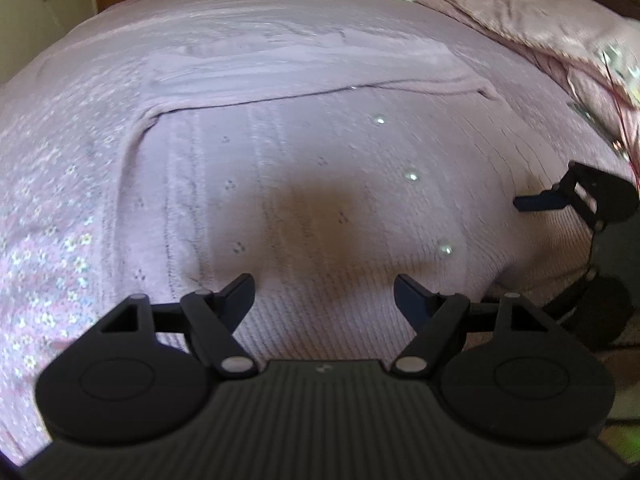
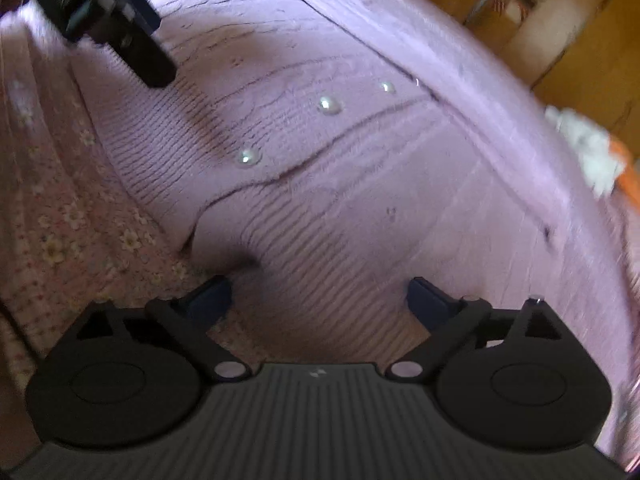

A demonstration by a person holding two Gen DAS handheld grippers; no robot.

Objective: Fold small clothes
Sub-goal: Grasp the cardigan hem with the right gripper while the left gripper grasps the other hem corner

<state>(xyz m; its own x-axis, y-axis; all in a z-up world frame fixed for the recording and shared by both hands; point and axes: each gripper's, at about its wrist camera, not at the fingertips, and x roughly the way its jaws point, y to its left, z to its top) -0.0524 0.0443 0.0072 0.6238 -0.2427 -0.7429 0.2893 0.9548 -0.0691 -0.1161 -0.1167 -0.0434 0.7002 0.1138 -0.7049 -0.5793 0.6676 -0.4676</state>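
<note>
A: Noting position. The lilac knitted cardigan with pearl buttons (image 1: pixel 304 184) is lying spread flat on the pink floral bedspread (image 1: pixel 44 216), one sleeve folded across its top.

B: Fingers? The left gripper (image 1: pixel 324 290) is hovering over the ribbed hem, fingers released, nothing between them. The right gripper (image 2: pixel 319 294) is hanging at the hem corner, fingers spread wide, gripping nothing.

A: Judging the step: both are lining up on the hem for a fold.

B: Next move is calling for each to pinch a hem corner and carry it toward the collar evenly.
</note>
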